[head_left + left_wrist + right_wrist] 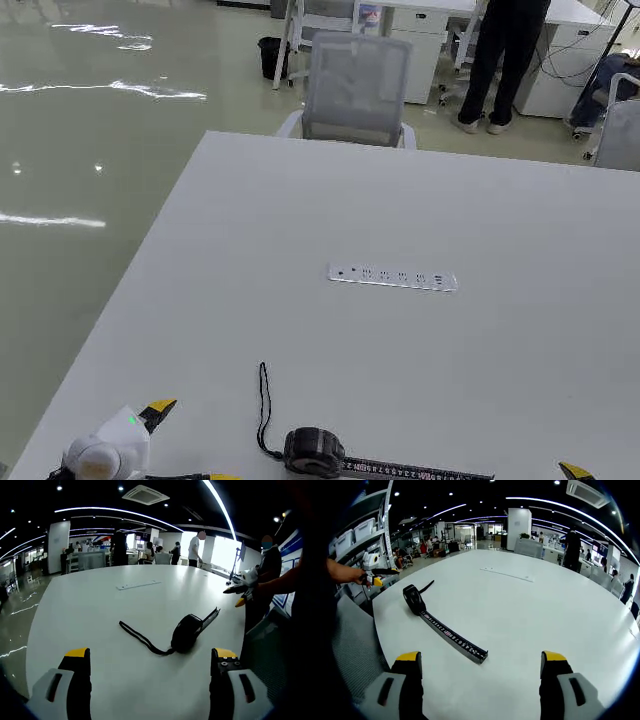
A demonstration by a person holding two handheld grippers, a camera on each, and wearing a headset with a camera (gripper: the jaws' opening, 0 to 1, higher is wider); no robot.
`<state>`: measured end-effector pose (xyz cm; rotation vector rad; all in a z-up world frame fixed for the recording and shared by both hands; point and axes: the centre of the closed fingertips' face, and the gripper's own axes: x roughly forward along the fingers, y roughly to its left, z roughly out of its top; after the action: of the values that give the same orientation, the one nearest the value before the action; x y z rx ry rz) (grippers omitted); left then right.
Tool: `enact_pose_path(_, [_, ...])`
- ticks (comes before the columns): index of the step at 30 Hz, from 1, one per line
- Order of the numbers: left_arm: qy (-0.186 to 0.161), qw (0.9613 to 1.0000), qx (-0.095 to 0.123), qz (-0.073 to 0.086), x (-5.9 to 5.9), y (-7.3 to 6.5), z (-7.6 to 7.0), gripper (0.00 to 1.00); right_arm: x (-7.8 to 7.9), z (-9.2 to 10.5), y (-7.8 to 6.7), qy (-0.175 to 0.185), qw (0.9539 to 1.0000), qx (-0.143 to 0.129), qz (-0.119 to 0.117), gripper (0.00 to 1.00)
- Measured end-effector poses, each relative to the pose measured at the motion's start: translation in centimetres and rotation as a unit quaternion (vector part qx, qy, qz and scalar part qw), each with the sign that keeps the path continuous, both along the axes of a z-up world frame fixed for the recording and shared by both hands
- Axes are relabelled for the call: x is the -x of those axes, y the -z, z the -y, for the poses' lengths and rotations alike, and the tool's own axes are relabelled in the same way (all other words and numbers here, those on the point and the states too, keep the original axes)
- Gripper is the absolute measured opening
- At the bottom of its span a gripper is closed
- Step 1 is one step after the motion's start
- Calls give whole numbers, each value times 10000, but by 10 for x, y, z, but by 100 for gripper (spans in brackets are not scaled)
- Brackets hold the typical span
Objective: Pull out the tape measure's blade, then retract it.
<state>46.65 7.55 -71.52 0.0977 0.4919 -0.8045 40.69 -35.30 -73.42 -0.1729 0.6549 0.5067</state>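
Lying on its side near the front edge of a white table [300,200], a black tape measure [313,451] has part of its blade [420,469] drawn out flat across the tabletop, the printed numbers facing up. From the right gripper view the case [413,599] sits to the left, and the blade [452,636] runs from it toward the camera. The blade's free end rests on the table ahead of the right gripper [481,656], whose yellow-tipped jaws stand wide apart and hold nothing. A thin black wrist strap [263,405] trails from the case away from the blade, curving up the table.

In the left gripper view the case [186,632] and its strap [142,639] lie just ahead of the left gripper [151,653], which is likewise spread wide with nothing between its jaws and is not touching the case. The head view places the left gripper [188,442] at the table's near left corner, beside the strap.

Farther up the table, well apart from the tape measure, a white power strip [393,277] lies flat. A grey mesh office chair [355,90] stands at the far edge, and a person in dark trousers [505,50] stands among desks beyond it.
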Motion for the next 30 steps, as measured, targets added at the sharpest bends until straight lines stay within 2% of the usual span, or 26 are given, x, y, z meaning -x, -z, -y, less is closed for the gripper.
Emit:
enact_pose_path(3, [-83,9998,-38,-162,4,4,-4,99,2,2,-2,34,10000,9,22,100])
enact_pose_path(8, [-168,9998,33,-143,10,2,-8,99,8,6,-7,124,9999,-23,77,100])
enact_pose_path(15, [-98,9996,-113,-256,20,7,-12,99,18,10,-5,129,9999,17,50,100])
enact_pose_path(18, [-120,9995,-128,-263,21,7,-16,99,22,8,-6,163,9999,-35,17,100])
enact_pose_path(23, [-275,9988,-45,-408,23,10,-22,99,26,4,-1,94,10000,6,-20,100])
enact_pose_path(30, [-313,9987,-58,-402,28,14,-24,99,29,2,-4,59,10000,44,-1,100])
